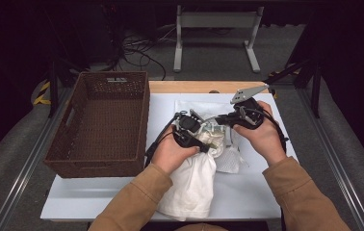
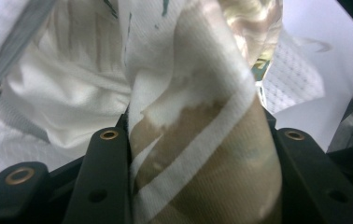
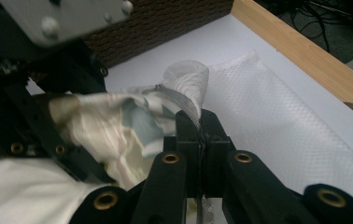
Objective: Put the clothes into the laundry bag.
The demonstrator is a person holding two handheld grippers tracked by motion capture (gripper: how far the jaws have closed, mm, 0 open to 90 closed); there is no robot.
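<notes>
- Wicker, dark brown and woven into a rectangular basket [image 1: 98, 122], stands on the left part of the white desk [image 1: 247, 192]; nothing lies inside it that I can make out.
- Just right of the basket, the left hand-held gripper [image 1: 193, 136] is clamped on a bunched cloth printed with tan and white stripes [image 2: 202, 154]; in the left gripper view that cloth is wedged between the two black jaws, which stand only as far apart as the thick fold forces them.
- Below this gripper a plain white fabric bundle [image 1: 192, 185] hangs down toward the near edge of the desk, held up by the same hand.
- Judging by the layout, the step in hand is stuffing the garment into, or drawing it out of, a white mesh zip bag [image 3: 277, 116]; I cannot tell which.
- Further right, the right hand-held gripper [image 1: 228, 119] has its jaws pressed fully together on the grey zipper edge [image 3: 184, 100] of that mesh bag, holding the mouth up while the rest of the bag lies flat on the desk.
- The next move probably calls for the right grip to keep the opening taut while the left one works the cloth through without snagging the zipper teeth.
</notes>
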